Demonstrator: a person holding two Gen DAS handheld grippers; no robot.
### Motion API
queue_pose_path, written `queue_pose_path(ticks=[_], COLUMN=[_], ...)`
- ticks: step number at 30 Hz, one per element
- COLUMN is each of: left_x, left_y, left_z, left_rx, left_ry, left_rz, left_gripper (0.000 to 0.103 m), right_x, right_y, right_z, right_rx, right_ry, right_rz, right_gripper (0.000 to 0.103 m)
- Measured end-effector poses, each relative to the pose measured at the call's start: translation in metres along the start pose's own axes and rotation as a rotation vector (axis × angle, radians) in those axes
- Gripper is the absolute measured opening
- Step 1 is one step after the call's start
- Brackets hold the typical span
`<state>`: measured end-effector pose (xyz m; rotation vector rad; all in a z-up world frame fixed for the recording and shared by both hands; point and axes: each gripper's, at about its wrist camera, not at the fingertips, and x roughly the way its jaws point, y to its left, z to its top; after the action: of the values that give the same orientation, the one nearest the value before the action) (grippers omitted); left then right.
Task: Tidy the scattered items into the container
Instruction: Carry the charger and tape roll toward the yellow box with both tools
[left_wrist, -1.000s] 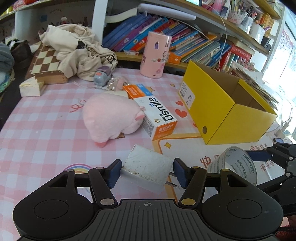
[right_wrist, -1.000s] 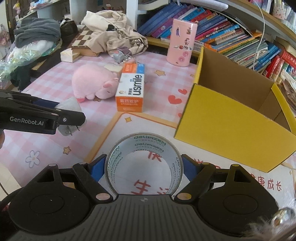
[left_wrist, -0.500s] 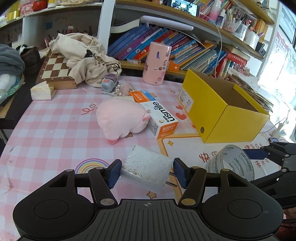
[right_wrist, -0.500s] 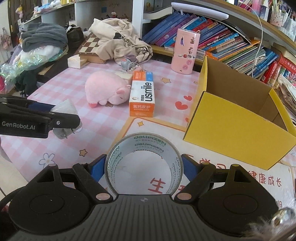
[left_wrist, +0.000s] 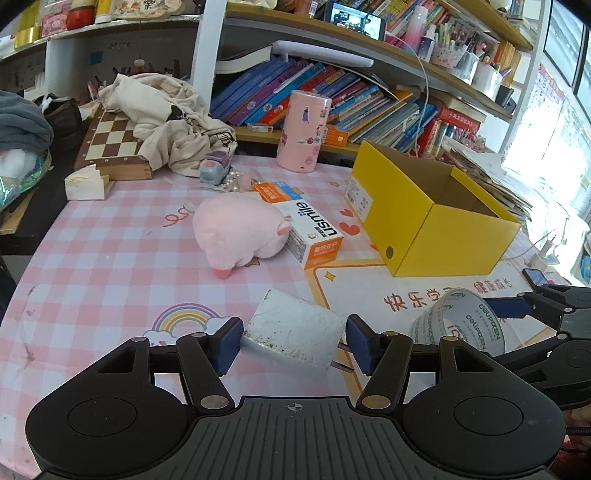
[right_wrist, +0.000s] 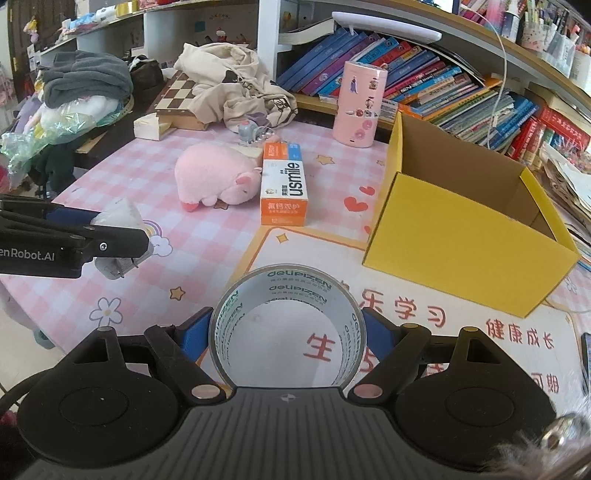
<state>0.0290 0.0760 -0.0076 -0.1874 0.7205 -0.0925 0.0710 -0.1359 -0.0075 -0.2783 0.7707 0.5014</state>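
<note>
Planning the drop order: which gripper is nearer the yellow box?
Right. The right gripper, holding the tape roll, sits just short of the yellow box; the left gripper, holding the white charger, is farther left.

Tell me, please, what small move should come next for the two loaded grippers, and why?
Probably carry the right gripper, shut on the tape roll, forward over the open yellow box, which looks empty; the left gripper holds the white charger farther away.

At the upper left of your left wrist view, a chessboard (left_wrist: 110, 138) lies under a crumpled beige garment (left_wrist: 170, 118). Slanted books (left_wrist: 317, 96) fill the shelf behind. A pink cylinder (left_wrist: 303, 136) stands upright at the surface's far edge, centre frame.
</note>
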Motion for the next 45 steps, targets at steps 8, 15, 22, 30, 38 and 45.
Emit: queue_pose_path(ticks=[8,15,22,30,38,45], left_x=[-0.001,0.005,0.012,0.022,0.033,0.045], left_y=[-0.011,-0.025,-0.036,-0.053,-0.078,-0.096], left_z=[0.0,-0.002,-0.003,-0.001,0.003,0.006], left_rx=[0.026,0.059,0.092,0.126,0.179,0.187], left_ry=[-0.002,0.021,0.043,0.062,0.069,0.083], left_rz=[-0.033,-0.075,-0.099,-0.129,-0.163,-0.177], left_gripper=[0.061,0.061,0.061,0.061,0.061,0.061], right_x=[-0.011,-0.019,-0.021,-0.024,-0.025,-0.022], right_y=[-0.006,-0.017,-0.028,-0.042,-0.066,-0.086], right_z=[-0.009,-0.02,-0.031,-0.037,-0.044,-0.048], right_rx=[0.035,0.078,0.128,0.166,0.202,0.217], right_ry=[0.003,0.019,0.034,0.044,0.055,0.071], right_rz=[-0.035,-0.071,-0.092,-0.112,-0.137,-0.143], right_gripper=[0.083,0.083,0.083,0.083,0.083,0.083])
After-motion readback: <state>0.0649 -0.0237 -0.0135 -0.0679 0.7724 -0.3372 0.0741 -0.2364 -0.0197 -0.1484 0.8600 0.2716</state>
